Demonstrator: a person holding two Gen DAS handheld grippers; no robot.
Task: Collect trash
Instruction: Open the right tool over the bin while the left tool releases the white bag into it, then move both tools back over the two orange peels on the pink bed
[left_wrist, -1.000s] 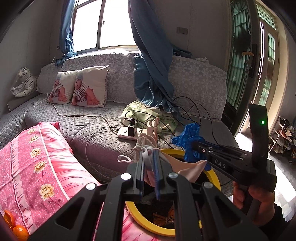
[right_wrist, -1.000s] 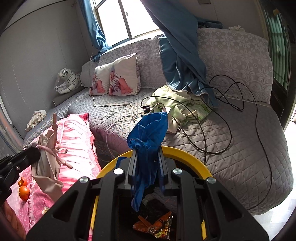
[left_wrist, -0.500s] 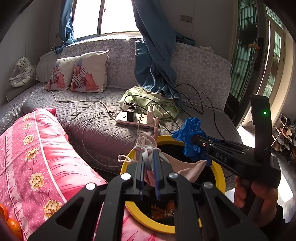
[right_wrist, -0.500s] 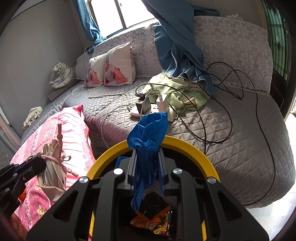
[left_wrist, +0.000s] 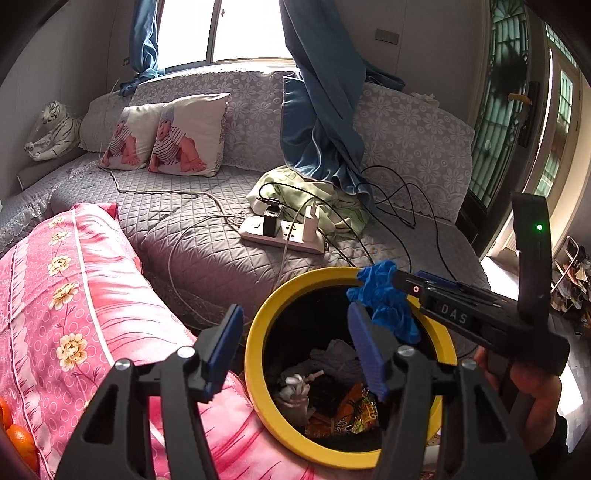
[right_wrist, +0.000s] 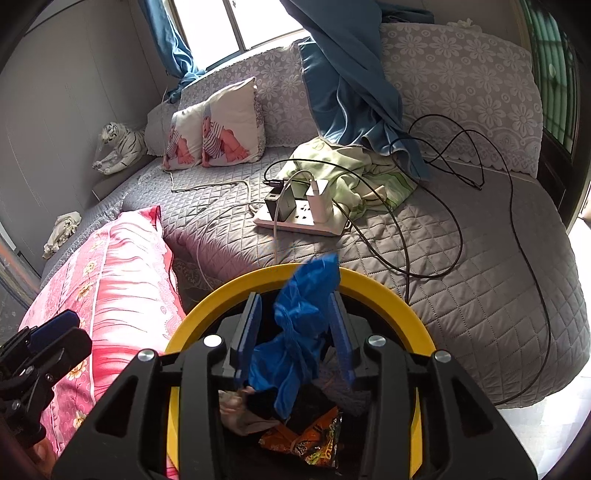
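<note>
Right claw (right_wrist: 295, 332) opening w/ blue glove (right_wrist: 299, 332) loose between its pads above yellow bin (right_wrist: 384, 291), left claw (left_wrist: 291, 347) opening, empty: let glove drop clear inside rim.

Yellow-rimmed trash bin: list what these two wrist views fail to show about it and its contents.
- Near rim of the yellow-rimmed trash bin: right wrist view, hidden behind the right gripper body.
- Bin's outer wall and base: left wrist view, cut off by the bottom edge and the left gripper.
- Print on the orange snack wrapper: too small and crumpled.
- Whether the blue glove is falling free or clinging to an opening pad: unclear.
</note>
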